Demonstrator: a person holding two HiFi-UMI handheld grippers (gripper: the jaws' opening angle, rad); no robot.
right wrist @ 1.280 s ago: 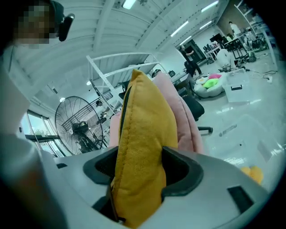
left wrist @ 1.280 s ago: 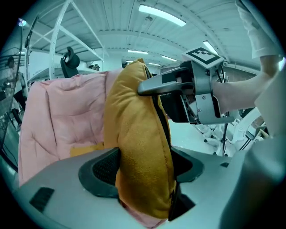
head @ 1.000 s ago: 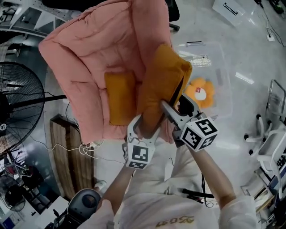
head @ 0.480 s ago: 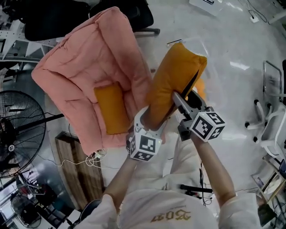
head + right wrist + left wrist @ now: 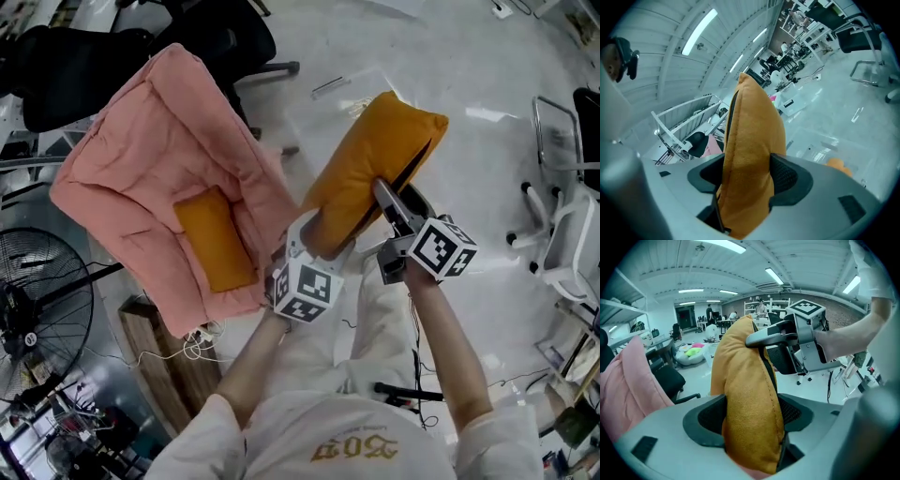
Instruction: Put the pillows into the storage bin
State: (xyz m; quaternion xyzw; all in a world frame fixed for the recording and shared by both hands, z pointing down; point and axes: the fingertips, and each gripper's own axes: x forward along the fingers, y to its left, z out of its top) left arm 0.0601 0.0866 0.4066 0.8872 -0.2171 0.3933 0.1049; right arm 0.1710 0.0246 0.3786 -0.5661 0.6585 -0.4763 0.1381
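Pink padded seat (image 5: 131,169) far left, with the second orange pillow (image 5: 214,239) lying on it, well apart from both claws. Left claw (image 5: 750,420) is about half open and clamped on the near end of the held pillow (image 5: 370,164). Right claw (image 5: 747,178) is the same, pinching the zip edge just beside it. Pillow is off the floor, long axis running away from me, up-right in head view. Clear storage bin (image 5: 815,140) lies ahead and below on the right, so the right claw is nearer. I judge the far end goes in first. Bin walls barely read, and in head view the pillow covers most of the bin. Can't tell if it's over the opening.
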